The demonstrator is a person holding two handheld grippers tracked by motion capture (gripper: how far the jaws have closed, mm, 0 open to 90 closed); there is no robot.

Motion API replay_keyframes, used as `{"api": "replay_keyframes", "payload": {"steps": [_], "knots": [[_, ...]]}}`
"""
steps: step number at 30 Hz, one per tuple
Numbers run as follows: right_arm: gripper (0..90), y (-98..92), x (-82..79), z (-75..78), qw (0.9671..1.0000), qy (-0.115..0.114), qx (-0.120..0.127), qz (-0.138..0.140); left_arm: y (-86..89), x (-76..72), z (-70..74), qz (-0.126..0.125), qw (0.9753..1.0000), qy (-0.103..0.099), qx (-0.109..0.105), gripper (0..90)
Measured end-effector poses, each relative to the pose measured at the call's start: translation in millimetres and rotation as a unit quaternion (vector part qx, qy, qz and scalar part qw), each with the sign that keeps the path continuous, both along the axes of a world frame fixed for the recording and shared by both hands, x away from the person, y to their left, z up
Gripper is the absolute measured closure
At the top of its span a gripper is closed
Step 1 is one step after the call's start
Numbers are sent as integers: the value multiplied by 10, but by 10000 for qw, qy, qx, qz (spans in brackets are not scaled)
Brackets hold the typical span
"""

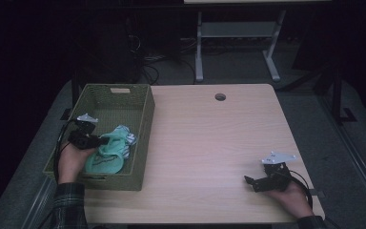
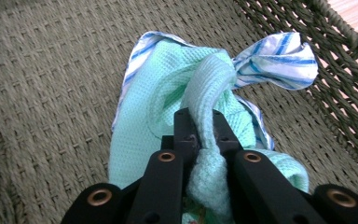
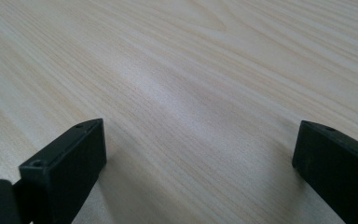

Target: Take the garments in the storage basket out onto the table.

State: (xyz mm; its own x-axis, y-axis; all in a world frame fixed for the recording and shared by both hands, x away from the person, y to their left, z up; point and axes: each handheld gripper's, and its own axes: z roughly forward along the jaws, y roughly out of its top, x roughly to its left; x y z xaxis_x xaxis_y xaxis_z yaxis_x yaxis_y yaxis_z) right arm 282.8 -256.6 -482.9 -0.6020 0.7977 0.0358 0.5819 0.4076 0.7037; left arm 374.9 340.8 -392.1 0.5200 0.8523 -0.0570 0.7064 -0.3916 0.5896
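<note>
**Cloth pinched in the basket, left claw has it**

Cloth (image 2: 168, 116) is the story here: a mint-green waffle-knit piece, soft and bunched, lying inside the basket (image 1: 145, 119) at the bench's left end. And the left claw (image 2: 200, 123) is right on it, jaws clamped together on a raised ridge of the green fabric, which bulges out thick and rope-like between them. In the high view, the left claw (image 1: 100, 140) sits low over the basket's near half, the left hand (image 1: 74, 160) behind it.

Tucked with the green cloth is a second one, a striped cloth (image 2: 279, 58), white with blue lines, thinner and crisper, crumpled into a peak toward the basket's wall. The two touch, possibly tangled; I can't tell if the striped one is caught in the grip.

Basket itself: olive woven wicker, rectangular, coarse tight weave on the floor, more open lattice up the sides.

Over on the right, the right claw (image 1: 255, 182) rests on the bench (image 1: 209, 143), pale wood grain, smooth. Its jaws stand wide apart, nothing between them.

My read: the grasp is made, and a lift looks like the natural follow-up. That calls for a straight, clean rise to clear the basket's wall, watching whether the striped cloth drags along.
</note>
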Motion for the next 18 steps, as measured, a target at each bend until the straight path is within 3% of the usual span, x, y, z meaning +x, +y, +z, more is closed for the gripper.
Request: {"api": "replay_keyframes", "payload": {"steps": [8,12,18], "knots": [[22,-1,1,0,10000,-2,-1,4,32,-28,70,-19,9993,-170,-336,848],[22,-1,1,0,10000,-1,0,4,61,-48,134,-5,9974,-283,-670,848],[22,0,0,0,10000,1,-1,-1,72,-99,262,50,9942,-421,-985,848]]}}
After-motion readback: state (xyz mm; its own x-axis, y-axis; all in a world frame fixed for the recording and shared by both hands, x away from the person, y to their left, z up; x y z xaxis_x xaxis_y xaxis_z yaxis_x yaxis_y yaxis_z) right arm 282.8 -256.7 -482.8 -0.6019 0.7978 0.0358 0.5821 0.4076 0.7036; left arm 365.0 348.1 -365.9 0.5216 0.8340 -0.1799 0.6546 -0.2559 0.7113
